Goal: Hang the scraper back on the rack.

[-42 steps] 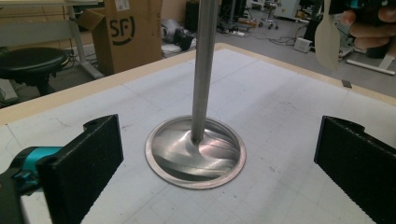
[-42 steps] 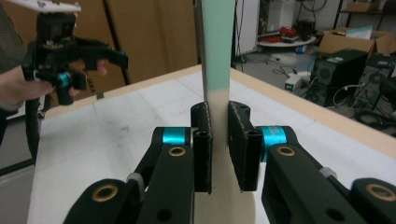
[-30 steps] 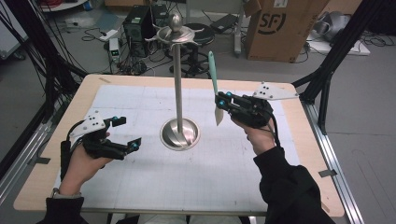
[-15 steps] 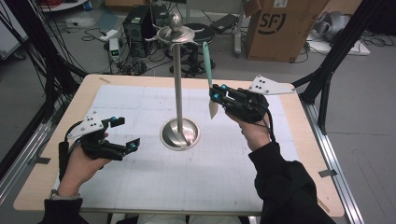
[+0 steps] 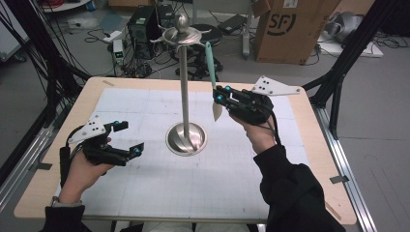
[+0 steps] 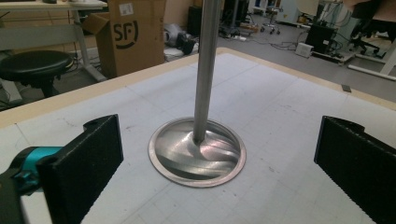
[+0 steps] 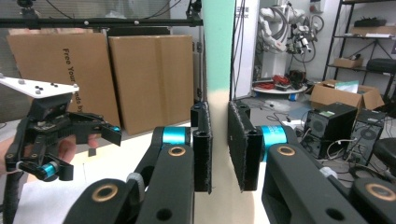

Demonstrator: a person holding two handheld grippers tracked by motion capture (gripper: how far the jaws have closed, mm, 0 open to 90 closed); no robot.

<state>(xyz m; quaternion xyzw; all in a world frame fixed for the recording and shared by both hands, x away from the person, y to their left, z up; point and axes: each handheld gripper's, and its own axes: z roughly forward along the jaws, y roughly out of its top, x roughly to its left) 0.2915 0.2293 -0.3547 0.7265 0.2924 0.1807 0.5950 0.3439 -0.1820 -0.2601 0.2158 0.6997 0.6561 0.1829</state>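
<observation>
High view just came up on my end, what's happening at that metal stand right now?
A person works at the table with a tool in each hand. The right tool is shut on a mint-handled spatula, held upright beside the pole of the metal stand, its handle reaching up toward the hooks at the top. The left tool sits open and empty, low over the table, pointing at the stand's base.

**Camera Placement and Shared Coverage**

The high view looks forward and down from above the person's side onto the whole bench (image 5: 145,96). The left tool (image 6: 219,154) camera sits low, close to the bench, facing the metal stand (image 6: 205,70) between its own jaws. The right tool (image 7: 218,149) camera sits higher, facing level across the room (cartons behind). The stand appears in the high and left views; the left tool appears in the high and right views.
</observation>
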